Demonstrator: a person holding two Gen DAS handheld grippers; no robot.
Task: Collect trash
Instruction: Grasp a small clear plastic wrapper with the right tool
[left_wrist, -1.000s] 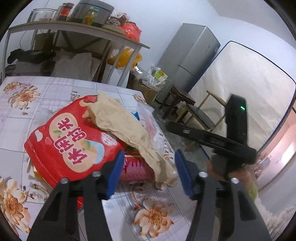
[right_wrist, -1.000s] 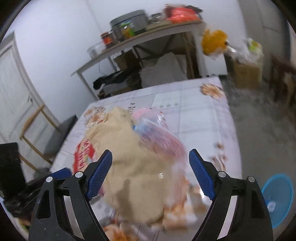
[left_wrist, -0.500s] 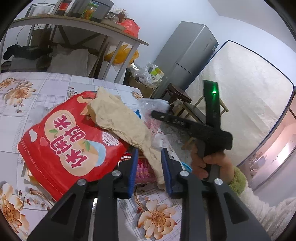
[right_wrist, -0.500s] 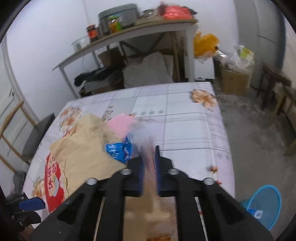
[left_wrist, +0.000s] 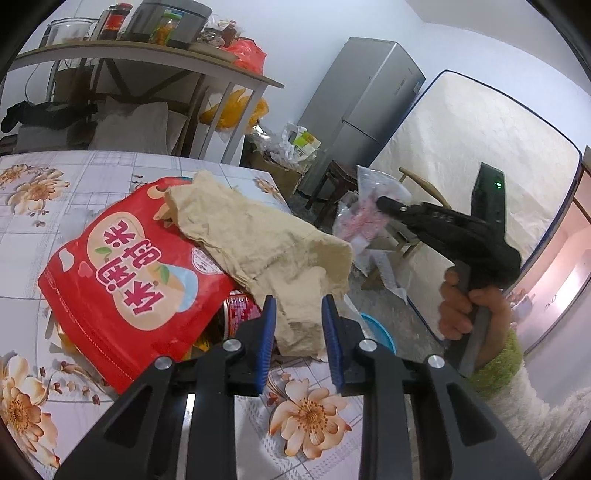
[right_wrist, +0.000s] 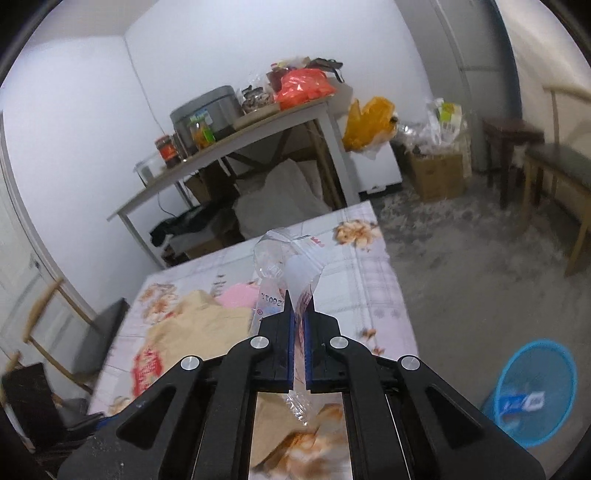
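My right gripper (right_wrist: 298, 314) has its jaws clamped down tight on a clear plastic bag (right_wrist: 286, 266), and the bag sticks up and out past the tips, crumpled, with a bit of it trailing back between the fingers. From my left camera I can see that same gripper (left_wrist: 382, 202) off to the right, lifted above the floor past the table edge, with the bag (left_wrist: 364, 214) bunched at its tip and a hand (left_wrist: 463, 306) in a green cuff wrapped round the handle.

My left gripper (left_wrist: 298, 308) has just been closing, and now the blue pads sit on either side of the tan paper (left_wrist: 266, 243). The near flap of the paper hangs right between them. The jaws are partway in, not fully together, and I honestly can't tell if the pads are actually squeezing it or just framing it.

The paper lies draped over a red bag (left_wrist: 125, 273) just ahead and left of my left tool, on the flowered table (left_wrist: 310, 421). A red can (left_wrist: 240, 308) peeks out from under the bag, right beside the left finger.

The blue bin (right_wrist: 535, 391) is on the floor, low and to the right of my right gripper, with a wrapper already inside. In the left view only a sliver of it (left_wrist: 380, 332) shows, just past the right pad.
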